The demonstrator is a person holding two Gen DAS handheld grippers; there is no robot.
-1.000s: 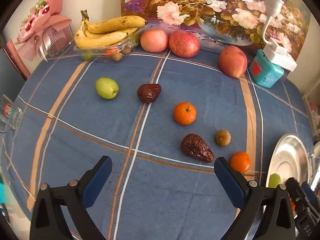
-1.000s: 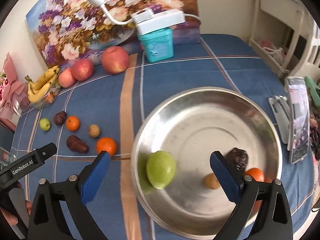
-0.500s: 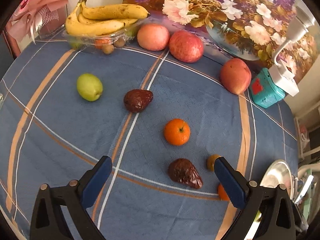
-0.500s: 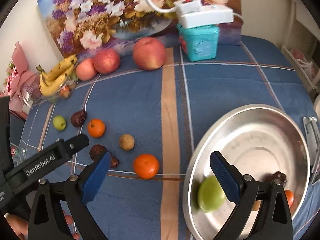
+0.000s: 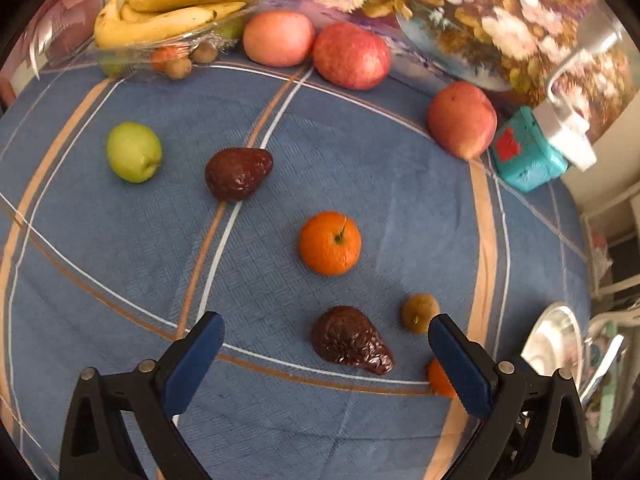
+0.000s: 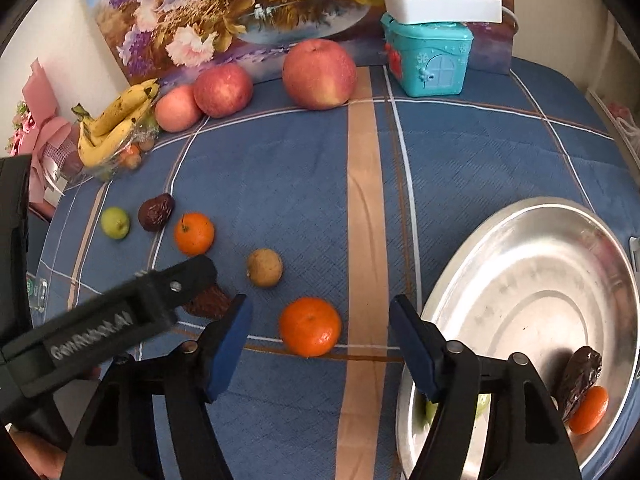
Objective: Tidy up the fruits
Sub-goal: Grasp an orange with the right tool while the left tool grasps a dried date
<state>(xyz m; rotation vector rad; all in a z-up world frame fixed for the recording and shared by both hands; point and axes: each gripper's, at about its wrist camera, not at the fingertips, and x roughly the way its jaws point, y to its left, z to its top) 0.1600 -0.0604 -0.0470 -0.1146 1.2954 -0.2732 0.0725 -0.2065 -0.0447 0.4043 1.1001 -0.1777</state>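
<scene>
Right wrist view shows the right gripper spread wide and empty, a mandarin lying on the cloth directly between its fingers. The steel plate sits just right. The left gripper, also released, frames a wrinkled date lying diagonally.

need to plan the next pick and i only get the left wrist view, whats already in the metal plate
Observer: The metal plate holds a dark wrinkled date, a small orange and a green fruit mostly hidden behind the right gripper.
Operator: is the right gripper holding anything
Observer: No, it is open and empty, with a loose orange on the cloth between its fingers.
Operator: how much of that orange can you see, mine hides it
Observer: All of it; it lies apart from the plate's rim.
</scene>
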